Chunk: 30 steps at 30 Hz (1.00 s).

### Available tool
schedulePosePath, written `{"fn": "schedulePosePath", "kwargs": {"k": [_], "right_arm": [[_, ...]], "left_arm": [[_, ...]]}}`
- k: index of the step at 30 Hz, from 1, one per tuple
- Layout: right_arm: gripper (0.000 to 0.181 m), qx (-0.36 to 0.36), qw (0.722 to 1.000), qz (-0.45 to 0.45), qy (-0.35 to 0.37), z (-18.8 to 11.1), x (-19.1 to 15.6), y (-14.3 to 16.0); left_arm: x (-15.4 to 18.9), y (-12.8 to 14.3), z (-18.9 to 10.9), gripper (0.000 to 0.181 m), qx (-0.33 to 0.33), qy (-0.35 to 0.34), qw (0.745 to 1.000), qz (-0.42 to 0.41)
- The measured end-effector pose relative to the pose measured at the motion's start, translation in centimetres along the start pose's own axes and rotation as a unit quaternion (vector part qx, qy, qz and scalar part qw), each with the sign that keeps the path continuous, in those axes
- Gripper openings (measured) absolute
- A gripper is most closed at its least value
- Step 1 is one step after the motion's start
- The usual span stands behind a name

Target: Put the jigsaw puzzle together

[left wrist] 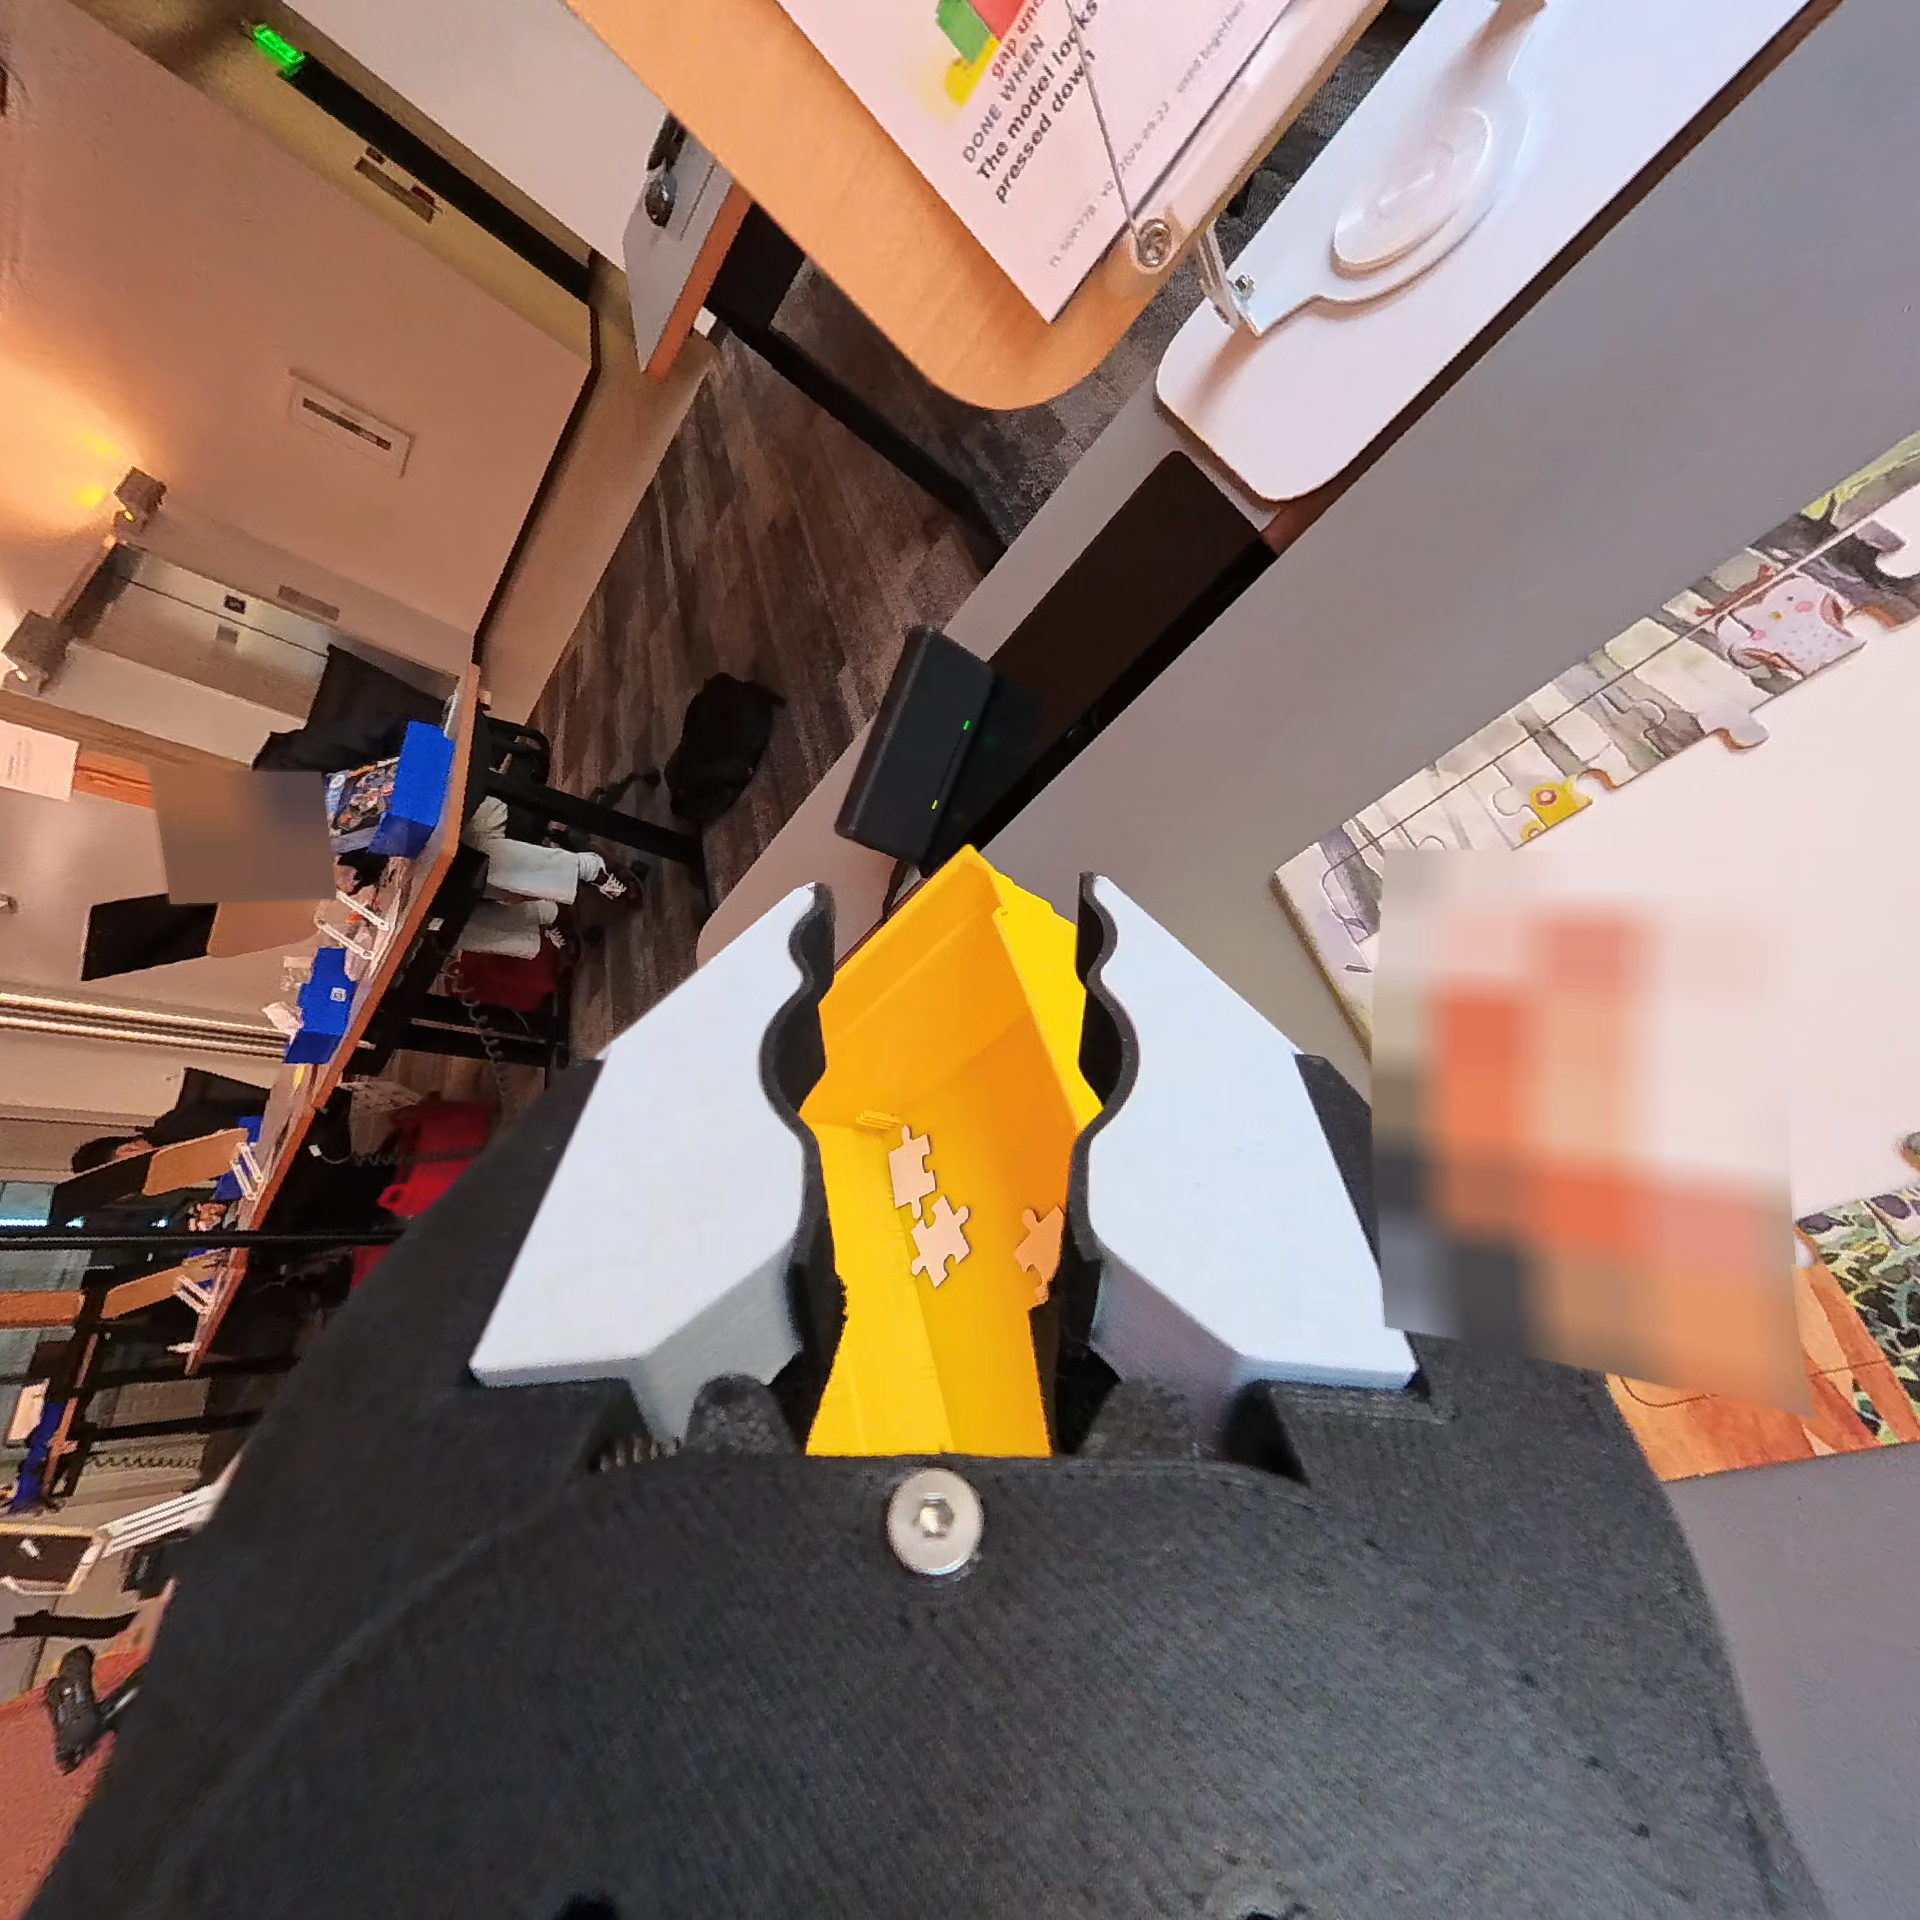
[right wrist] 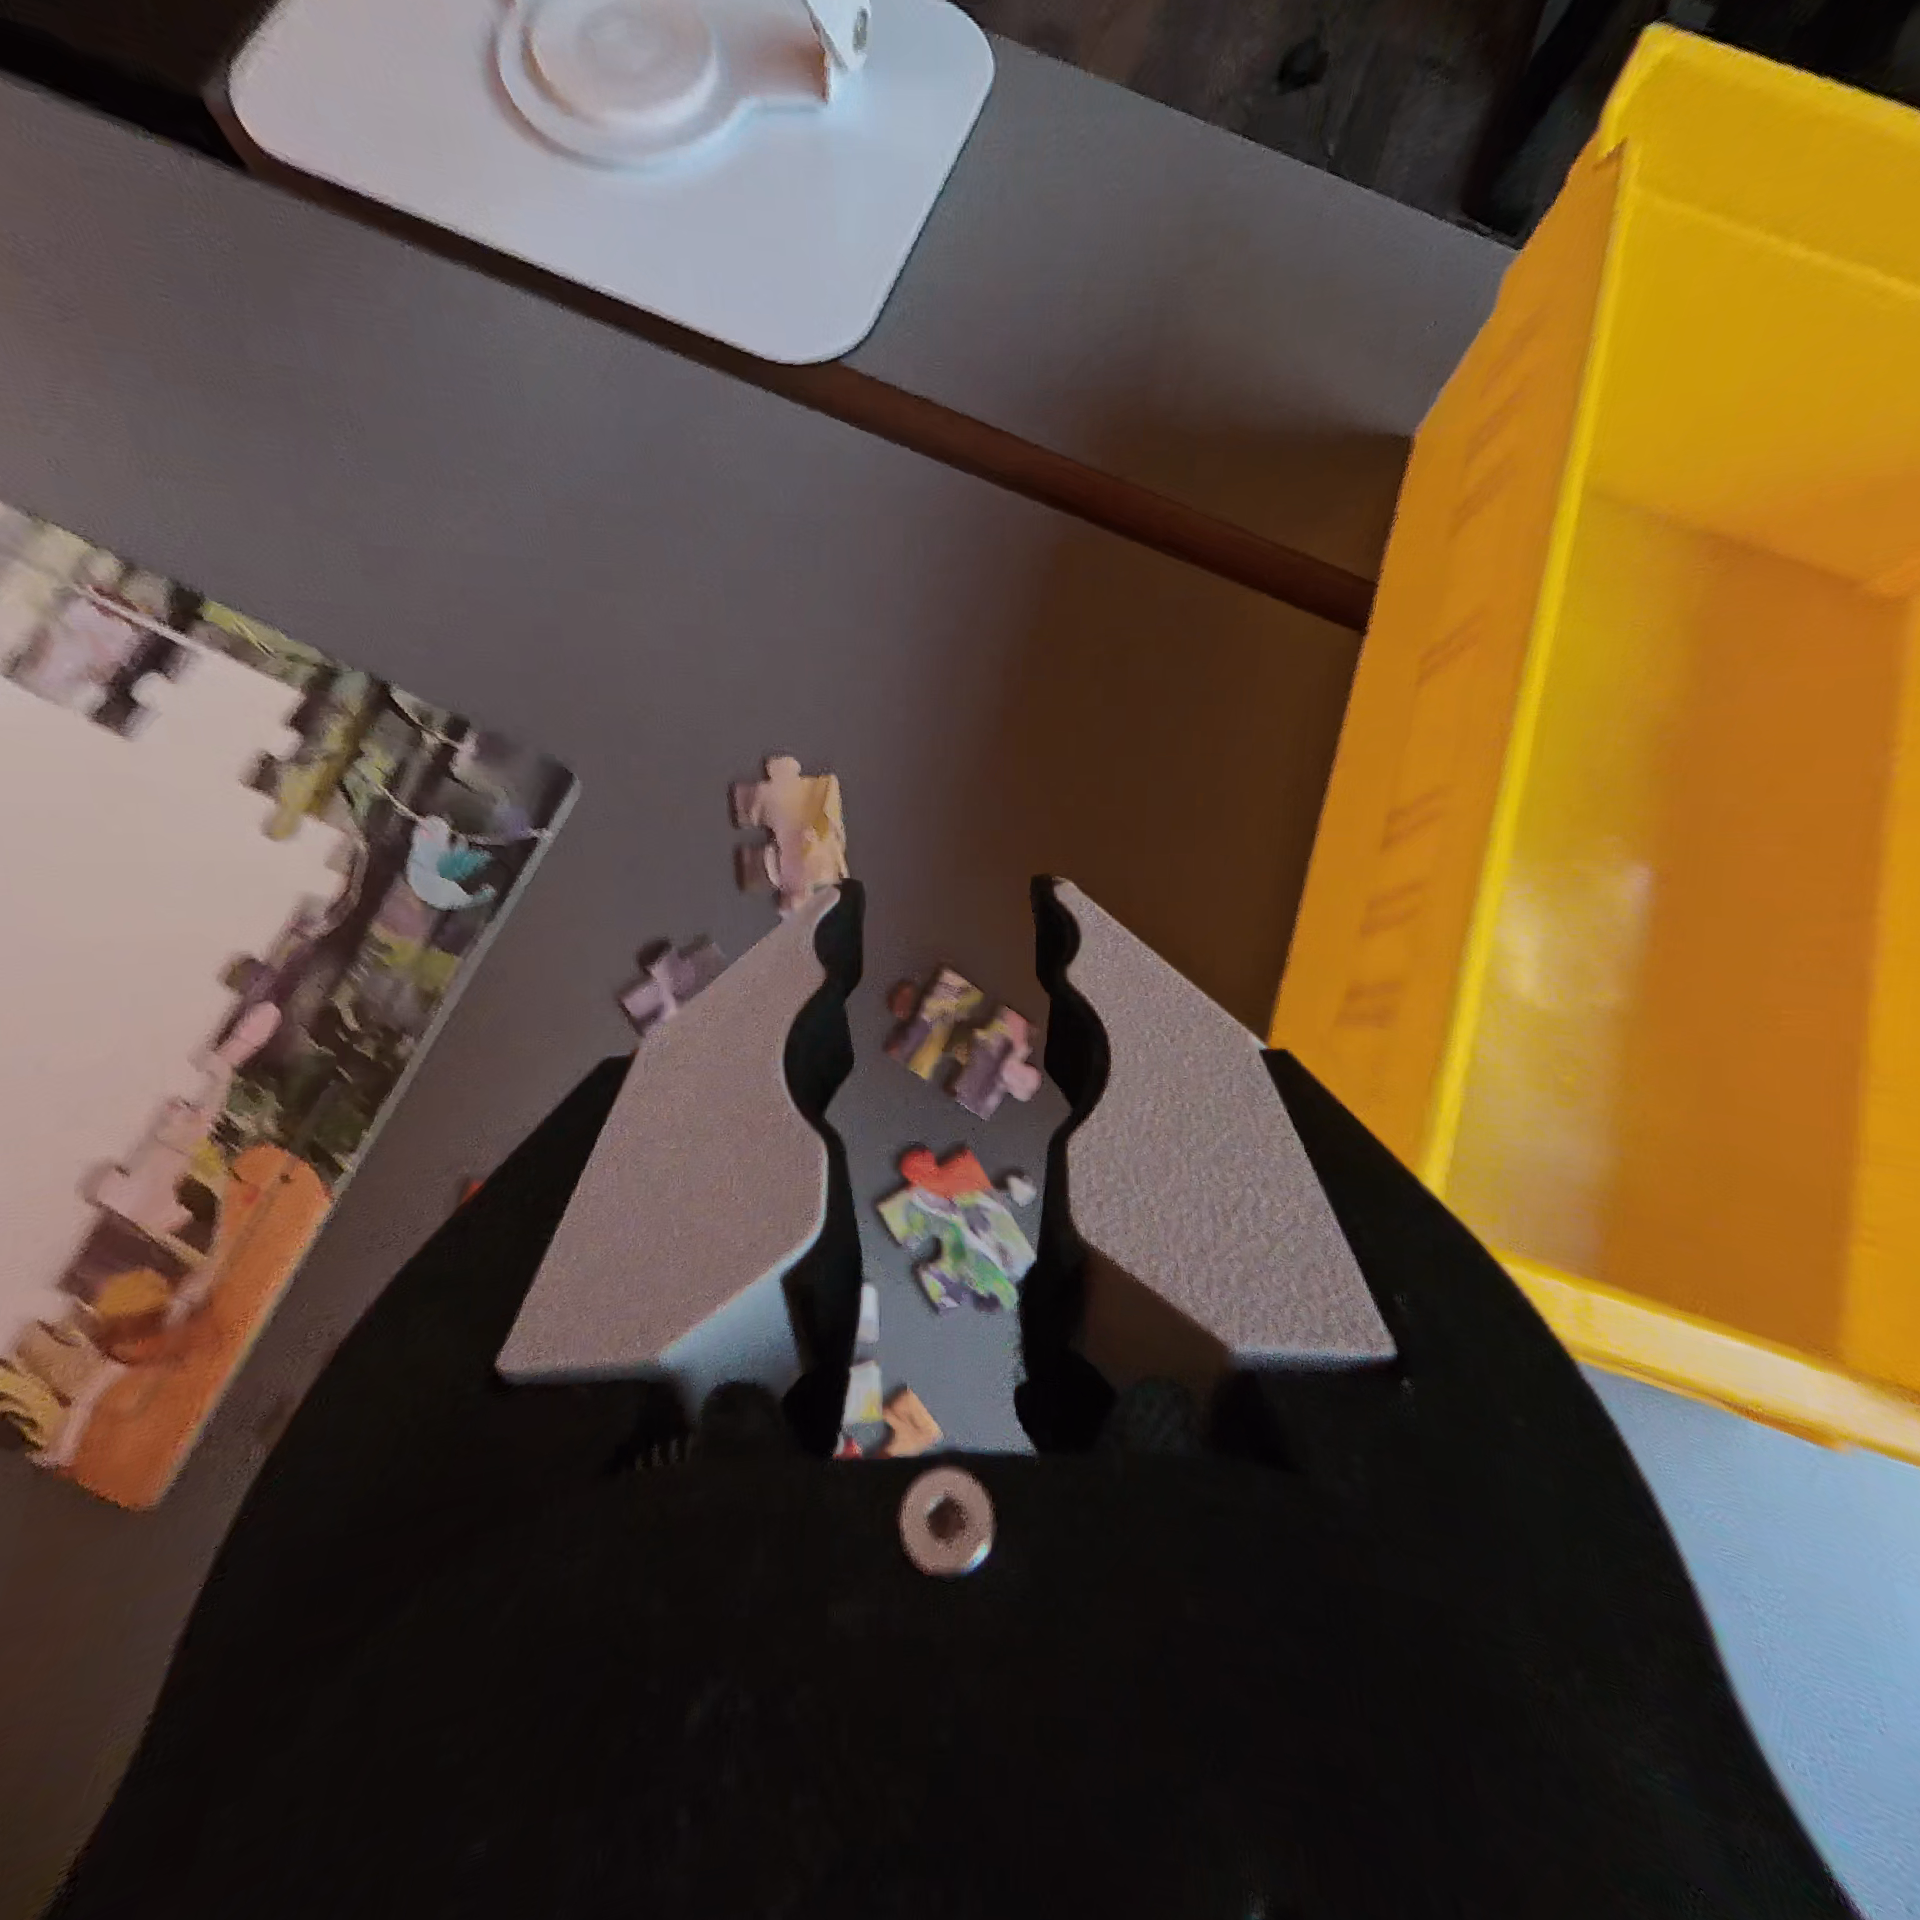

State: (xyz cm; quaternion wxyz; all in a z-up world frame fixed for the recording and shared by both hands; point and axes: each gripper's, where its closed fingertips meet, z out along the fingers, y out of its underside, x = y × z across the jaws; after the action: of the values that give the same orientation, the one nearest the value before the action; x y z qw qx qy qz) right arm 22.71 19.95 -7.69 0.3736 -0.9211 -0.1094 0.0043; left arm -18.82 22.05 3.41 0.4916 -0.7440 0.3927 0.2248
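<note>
Between our left gripper's [left wrist: 954, 894] fingers [left wrist: 707, 1122], in the left wrist view, sits a yellow bin [left wrist: 940, 1049], tilted, its open inside facing the camera; the fingers stand apart on either side of it, and we cannot tell whether they press its walls; three loose puzzle pieces [left wrist: 940, 1236] lie pale side up on the bin's inner face; to the right, on the grey counter [left wrist: 1558, 499], the partly built jigsaw puzzle [left wrist: 1662, 686] shows a finished border strip around a bare white middle, part of it under a blurred patch; a white pad [left wrist: 1299, 405] rests at the counter's far edge, and a black box [left wrist: 920, 758] hangs beside the counter's near edge.

Over the counter [right wrist: 520, 499], in the right wrist view, our right gripper [right wrist: 945, 894] hovers with fingers [right wrist: 717, 1122] released and parted, grasping nothing; scattered pieces [right wrist: 961, 1034] lie picture side up below and between them; the jigsaw puzzle [right wrist: 343, 935] lies to the left, blurred; the yellow bin [right wrist: 1662, 831] stands near on the right, its visible inside bare; the white pad [right wrist: 727, 239] sits at the far edge.
</note>
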Motion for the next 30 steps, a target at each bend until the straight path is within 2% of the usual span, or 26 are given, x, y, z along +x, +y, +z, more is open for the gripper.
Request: {"fn": "schedulePosePath", "kwargs": {"k": [3,9,14,20,25,27,30], "right_arm": [[0.038,0.010,0.998,0.031,-0.050,2.8,-2.6,-0.3],[0.047,-0.032,0.999,-0.009,-0.038,7.0,-4.7,1.5],[0.048,-0.070,0.996,-0.057,-0.008,8.0,-4.2,3.0],[0.030,-0.061,0.997,-0.034,-0.044,8.2,-4.7,3.1],[0.030,-0.059,0.996,-0.041,-0.048,8.1,-4.6,3.1],[0.013,-0.060,0.996,-0.052,-0.050,8.1,-4.7,3.2],[0.006,-0.062,0.994,-0.070,-0.057,8.0,-4.7,3.4]], "left_arm": [[0.1,-0.1,-0.1,0.045,0.003,0.001,1.000,-0.004],[0.0,0.4,0.2,0.046,-0.008,0.003,1.000,-0.006],[-0.2,0.7,0.3,0.046,-0.011,0.005,1.000,-0.009],[-0.4,1.1,0.3,0.046,-0.017,0.008,1.000,-0.011],[-0.4,1.4,0.3,0.046,-0.024,0.011,1.000,-0.009],[-0.3,1.5,0.4,0.046,-0.025,0.012,1.000,-0.006],[-0.3,1.7,0.4,0.046,-0.029,0.014,0.999,-0.003]]}}
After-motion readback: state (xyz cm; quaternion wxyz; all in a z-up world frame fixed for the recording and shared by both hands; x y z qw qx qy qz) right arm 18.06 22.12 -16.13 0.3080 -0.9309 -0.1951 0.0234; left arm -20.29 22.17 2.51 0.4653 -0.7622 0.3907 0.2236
